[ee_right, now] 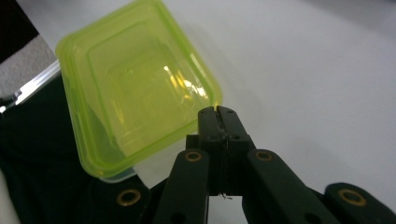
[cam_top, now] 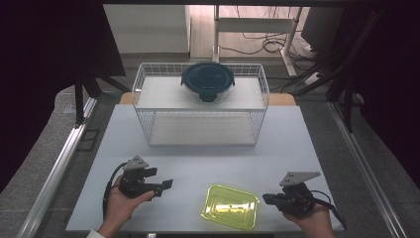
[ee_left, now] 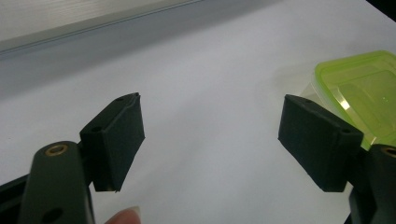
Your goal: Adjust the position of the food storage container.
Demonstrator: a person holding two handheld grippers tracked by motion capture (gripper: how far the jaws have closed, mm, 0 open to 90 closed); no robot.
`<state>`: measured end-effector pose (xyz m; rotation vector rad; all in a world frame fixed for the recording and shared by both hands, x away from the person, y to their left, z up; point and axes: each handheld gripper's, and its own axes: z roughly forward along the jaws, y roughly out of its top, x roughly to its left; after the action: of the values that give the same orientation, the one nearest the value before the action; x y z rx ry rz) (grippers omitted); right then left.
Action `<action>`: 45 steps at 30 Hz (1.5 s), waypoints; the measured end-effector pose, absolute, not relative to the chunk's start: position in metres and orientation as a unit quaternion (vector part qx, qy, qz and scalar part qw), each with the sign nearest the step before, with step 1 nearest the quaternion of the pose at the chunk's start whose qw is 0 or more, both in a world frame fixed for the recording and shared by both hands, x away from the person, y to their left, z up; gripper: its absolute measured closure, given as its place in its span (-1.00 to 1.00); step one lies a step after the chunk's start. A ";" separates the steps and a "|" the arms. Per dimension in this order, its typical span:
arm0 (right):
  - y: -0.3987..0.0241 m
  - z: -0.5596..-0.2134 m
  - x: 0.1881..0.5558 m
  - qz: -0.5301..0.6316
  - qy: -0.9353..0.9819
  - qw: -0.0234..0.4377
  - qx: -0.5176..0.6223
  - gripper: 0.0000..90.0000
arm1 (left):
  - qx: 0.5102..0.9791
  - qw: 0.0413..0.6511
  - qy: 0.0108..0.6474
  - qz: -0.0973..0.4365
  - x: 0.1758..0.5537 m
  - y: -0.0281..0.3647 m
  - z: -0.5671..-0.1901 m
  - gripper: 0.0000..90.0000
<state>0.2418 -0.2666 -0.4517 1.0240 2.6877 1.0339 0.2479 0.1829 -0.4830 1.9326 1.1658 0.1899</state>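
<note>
Translucent yellow-green rectangular plastic container with its lid on point(cam_top: 231, 207) sits on the white worktop point(cam_top: 208, 148) near the front edge, between the two hands. Left tool point(cam_top: 166, 185) is held by the left hand point(cam_top: 121, 203) to the left of the container and points right toward it, near but apart from it. In the left gripper view its jaws stand wide apart with bare worktop between them, nothing gripped; the container point(ee_left: 362, 91) sits just past the right-hand jaw. A fingertip shows at that view's bottom edge.

Right tool point(cam_top: 267, 199) is in the right hand point(cam_top: 312, 220) just right of the container, pointing left at it. In the right gripper view the right tool point(ee_right: 218, 112) has its jaws pressed together, nothing between them; the closed tips sit right at the container's point(ee_right: 135, 93) rim, and contact looks likely but I can't tell for sure.

At the back of the worktop stands a white wire two-level rack point(cam_top: 200, 106). A round clear glass bowl with a dark blue lid point(cam_top: 207, 82) sits on its top shelf, well apart from both tools.
</note>
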 end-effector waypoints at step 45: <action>-0.188 -0.490 0.255 0.252 0.917 0.024 0.308 0.97 | 0.756 0.411 0.503 0.080 0.252 0.199 -0.491 -0.50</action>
<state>0.2548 -0.1879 -0.4897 0.9540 2.8378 0.7784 0.2516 0.1992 -0.4906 1.9033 1.2661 0.2012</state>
